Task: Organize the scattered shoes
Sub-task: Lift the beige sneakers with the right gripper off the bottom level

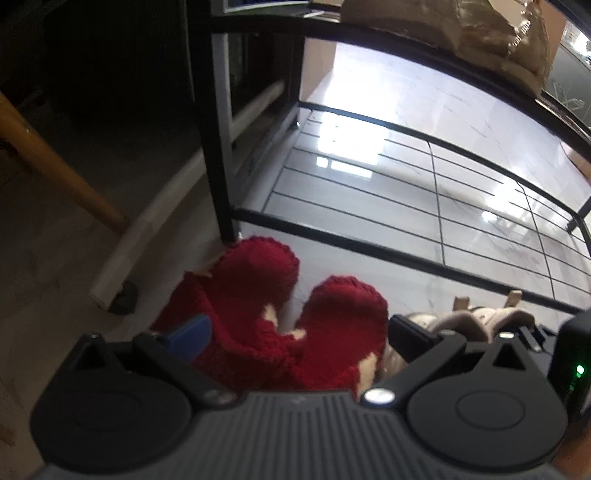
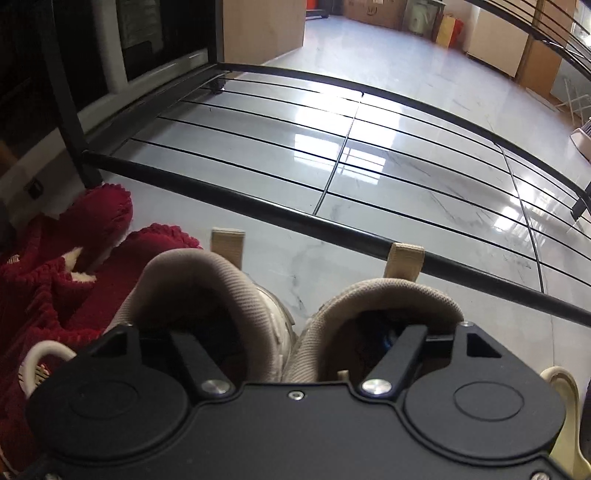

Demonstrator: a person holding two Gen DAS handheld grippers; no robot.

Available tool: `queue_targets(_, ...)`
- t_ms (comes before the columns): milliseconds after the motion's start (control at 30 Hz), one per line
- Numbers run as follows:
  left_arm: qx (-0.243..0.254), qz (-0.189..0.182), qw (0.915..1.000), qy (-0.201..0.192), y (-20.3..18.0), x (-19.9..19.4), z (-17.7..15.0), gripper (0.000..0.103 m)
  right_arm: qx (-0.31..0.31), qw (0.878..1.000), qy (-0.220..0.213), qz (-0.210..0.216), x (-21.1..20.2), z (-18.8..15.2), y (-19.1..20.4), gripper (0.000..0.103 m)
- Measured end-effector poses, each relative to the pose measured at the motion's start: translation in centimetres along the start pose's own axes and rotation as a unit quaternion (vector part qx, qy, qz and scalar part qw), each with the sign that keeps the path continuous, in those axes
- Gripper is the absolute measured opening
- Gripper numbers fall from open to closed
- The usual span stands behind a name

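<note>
A pair of red knitted slippers lies between my left gripper's wide-spread fingers, right before the black wire shoe rack. The fingers sit on the outer sides of the pair; whether they press it I cannot tell. A pair of beige sneakers stands heel-forward at my right gripper, one finger inside each shoe opening, tips hidden. The red slippers show to the sneakers' left, and the sneakers show right of the slippers.
The rack's lowest wire shelf hangs just above glossy white floor tiles. An upper shelf holds tan shoes. A wooden leg and white board stand left. Cardboard boxes line the far wall.
</note>
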State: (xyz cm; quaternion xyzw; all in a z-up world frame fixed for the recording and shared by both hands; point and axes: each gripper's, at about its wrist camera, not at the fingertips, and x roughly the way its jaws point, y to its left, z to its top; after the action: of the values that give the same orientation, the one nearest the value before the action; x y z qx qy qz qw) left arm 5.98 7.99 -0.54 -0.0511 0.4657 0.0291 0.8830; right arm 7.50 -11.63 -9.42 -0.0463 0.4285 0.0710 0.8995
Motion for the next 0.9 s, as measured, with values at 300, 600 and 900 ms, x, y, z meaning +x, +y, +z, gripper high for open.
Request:
queue_targets(300,0.057,-0.006,0.9981,-0.024,-1.9,-0.5,-0.8,0.102,-0.019,0.998,-0.05,-0.039,-2.7,-1.5,1.2,0.038)
queue_targets(600,0.058,-0.005,0.9981,-0.019,-1.8,-0.3,-1.0,0.102,-0.025,0.994,-0.085,-0.06,-4.7,-2.3,2.1,0.037)
queue_targets(900,0.038,-0.006,0.9992,-0.015,-1.2,0.1,-0.7,0.102,-0.024,0.992,-0.103,-0.065,-5.3,-2.3,2.5,0.036)
